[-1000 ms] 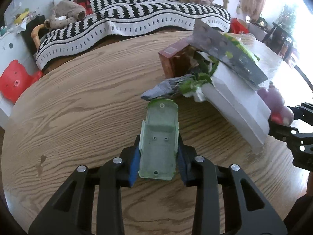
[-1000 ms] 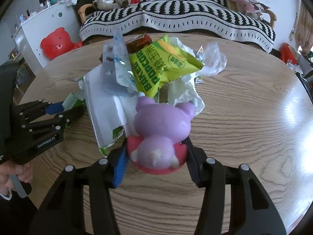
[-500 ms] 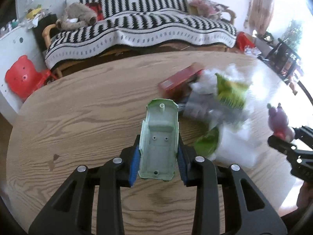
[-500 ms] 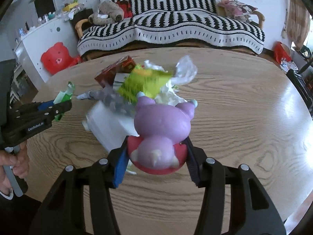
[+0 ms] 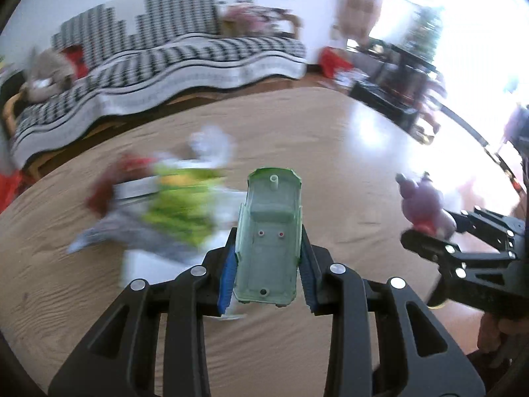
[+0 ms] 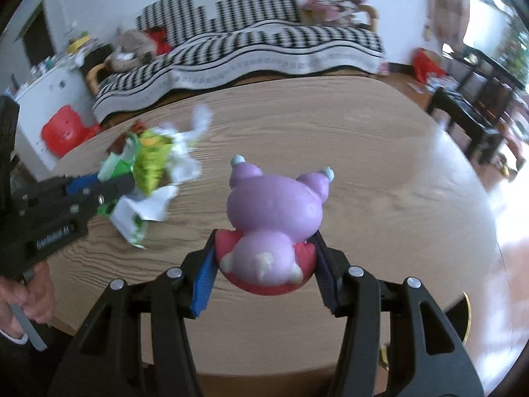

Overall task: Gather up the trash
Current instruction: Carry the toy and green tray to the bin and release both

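My left gripper [image 5: 268,264] is shut on a pale green plastic toy car shell [image 5: 269,231], held above the round wooden table [image 5: 297,139]. My right gripper [image 6: 266,274] is shut on a purple and pink toy figure [image 6: 276,211]. A blurred heap of trash [image 5: 172,205] lies on the table: a green popcorn bag, white paper, clear wrap and a red box. In the right wrist view the trash heap [image 6: 155,168] sits at the left, partly behind my left gripper [image 6: 115,183]. In the left wrist view the right gripper [image 5: 426,231] holds the purple figure [image 5: 421,198] at the right.
A sofa with a black and white striped throw [image 6: 258,49] stands beyond the table. A red bear-shaped stool [image 6: 64,129] and white cabinet are at the left, dark chairs [image 6: 476,99] at the right. A hand [image 6: 29,294] grips the left tool's handle.
Both grippers have pulled back, risen and swung right, each keeping its toy. The trash heap now lies farther away and to the left in both views.
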A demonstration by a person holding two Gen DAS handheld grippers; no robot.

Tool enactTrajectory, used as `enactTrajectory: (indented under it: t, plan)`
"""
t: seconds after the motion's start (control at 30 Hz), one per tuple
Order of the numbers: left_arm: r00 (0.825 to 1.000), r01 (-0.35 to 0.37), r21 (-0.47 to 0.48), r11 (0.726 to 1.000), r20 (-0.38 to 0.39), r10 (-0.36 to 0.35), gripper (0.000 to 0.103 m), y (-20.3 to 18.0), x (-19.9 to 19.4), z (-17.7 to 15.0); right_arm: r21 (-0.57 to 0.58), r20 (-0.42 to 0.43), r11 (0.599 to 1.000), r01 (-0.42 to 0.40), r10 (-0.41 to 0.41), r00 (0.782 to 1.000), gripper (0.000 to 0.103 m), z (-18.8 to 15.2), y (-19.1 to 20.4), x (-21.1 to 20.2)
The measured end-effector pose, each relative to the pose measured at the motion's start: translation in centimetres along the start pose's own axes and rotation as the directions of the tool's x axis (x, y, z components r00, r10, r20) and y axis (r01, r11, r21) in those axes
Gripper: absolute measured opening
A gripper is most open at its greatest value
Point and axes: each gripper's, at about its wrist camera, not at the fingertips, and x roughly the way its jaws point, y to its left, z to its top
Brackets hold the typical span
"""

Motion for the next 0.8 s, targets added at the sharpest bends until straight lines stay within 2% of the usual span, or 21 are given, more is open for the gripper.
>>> enactTrajectory:
  t: [0.1, 0.27, 0.33, 0.47, 0.63, 0.7, 0.8]
  plan:
    - [0.998, 0.062, 0.067, 0.996, -0.009, -0.062, 0.033, -4.9, 1.1, 0.0, 0.063, 0.012, 0.997, 0.042, -0.043, 0.999, 0.052, -1.0, -4.3, -1.7]
    - [0.986, 0.169, 0.153, 0.974, -0.036, -0.165, 0.033, -12.1, 2.7, -0.6, 0.171, 0.024, 0.979, 0.11, -0.115, 0.993, 0.053, -3.3, -10.9, -4.4]
    - [0.975, 0.222, 0.182, 0.958, -0.051, -0.216, 0.033, -15.2, 3.4, -0.9, 0.213, 0.021, 0.969, 0.127, -0.135, 0.991, 0.053, -4.3, -13.3, -5.3]
    - [0.958, 0.287, 0.22, 0.932, -0.082, -0.276, 0.033, -20.1, 5.0, -1.3, 0.298, 0.007, 0.941, 0.163, -0.173, 0.985, 0.053, -6.3, -17.8, -6.8]
    - [0.927, 0.373, 0.248, 0.894, -0.144, -0.347, 0.033, -25.9, 7.0, -2.4, 0.407, -0.023, 0.89, 0.205, -0.215, 0.976, 0.053, -9.4, -23.4, -8.4]
    - [0.91, 0.409, 0.255, 0.876, -0.182, -0.372, 0.033, -28.0, 8.0, -3.1, 0.45, -0.044, 0.868, 0.208, -0.211, 0.976, 0.053, -10.9, -25.5, -8.7]
    - [0.899, 0.429, 0.275, 0.86, -0.216, -0.38, 0.033, -29.8, 9.1, -4.1, 0.517, -0.081, 0.832, 0.202, -0.187, 0.979, 0.053, -12.9, -28.2, -8.5]
